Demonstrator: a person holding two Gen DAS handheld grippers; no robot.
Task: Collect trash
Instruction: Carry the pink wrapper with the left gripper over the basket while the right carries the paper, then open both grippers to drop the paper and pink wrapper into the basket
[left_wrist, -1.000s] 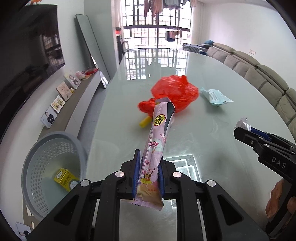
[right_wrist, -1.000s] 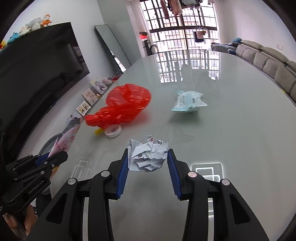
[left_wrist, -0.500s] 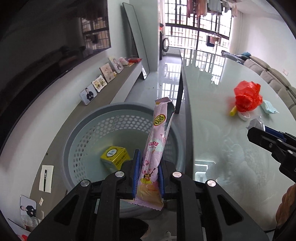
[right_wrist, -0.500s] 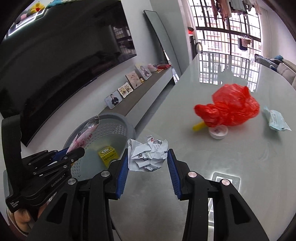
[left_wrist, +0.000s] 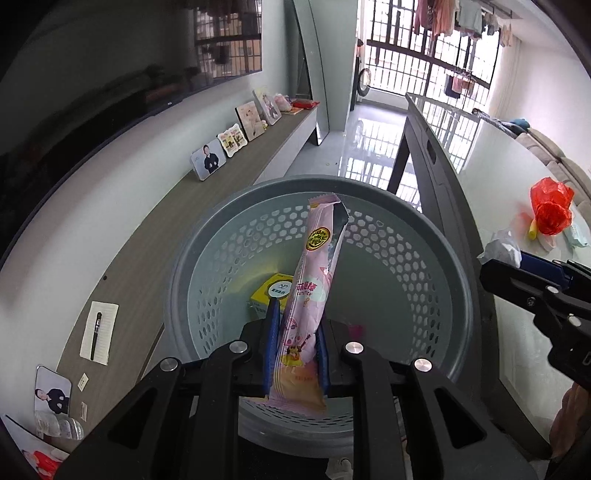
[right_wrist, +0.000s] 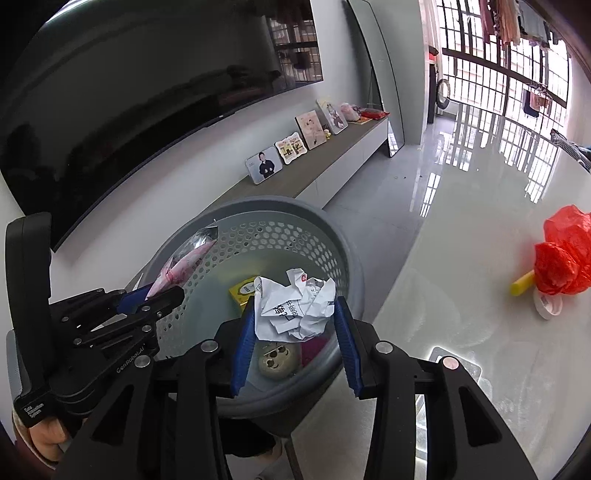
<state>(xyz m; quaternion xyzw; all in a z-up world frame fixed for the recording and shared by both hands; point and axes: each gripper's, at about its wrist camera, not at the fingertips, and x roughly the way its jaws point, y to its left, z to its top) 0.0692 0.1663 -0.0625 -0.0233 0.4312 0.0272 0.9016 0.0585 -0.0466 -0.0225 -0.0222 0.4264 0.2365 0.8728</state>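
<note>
Hovering: both grippers now hang over the grey perforated basket (left_wrist: 436, 236) beside the glass table (right_wrist: 461, 258), each with its load still held.
Left gripper (left_wrist: 295, 350): its blue pads pinch the pink snack wrapper (left_wrist: 314, 288) near its lower end; the wrapper stands upright above the basket's middle.
Right gripper (right_wrist: 293, 332): its jaws are closed onto the crumpled white paper (right_wrist: 295, 310), which sits above the basket's near rim.
Change over the last second: a second ago both views looked along the tabletop, with the basket low at the left edge of the left wrist view; half a second ago the basket filled the left wrist view, while the right gripper was still over the table edge; now it fills both views.
Meaning for the task: the carry looks finished, and letting go of both pieces is probably next; neither has been dropped yet.
Already in the basket: a yellow box (left_wrist: 275, 291), a round tan item with a face (right_wrist: 275, 363) and something magenta (right_wrist: 314, 349).
Left on the table: a red plastic bag (right_wrist: 565, 262), a yellow tube (right_wrist: 522, 284), a small white round lid (right_wrist: 548, 304) and a pale blue packet (left_wrist: 577, 236).
Unchanged: both grips look the same as in the earlier frames.
</note>
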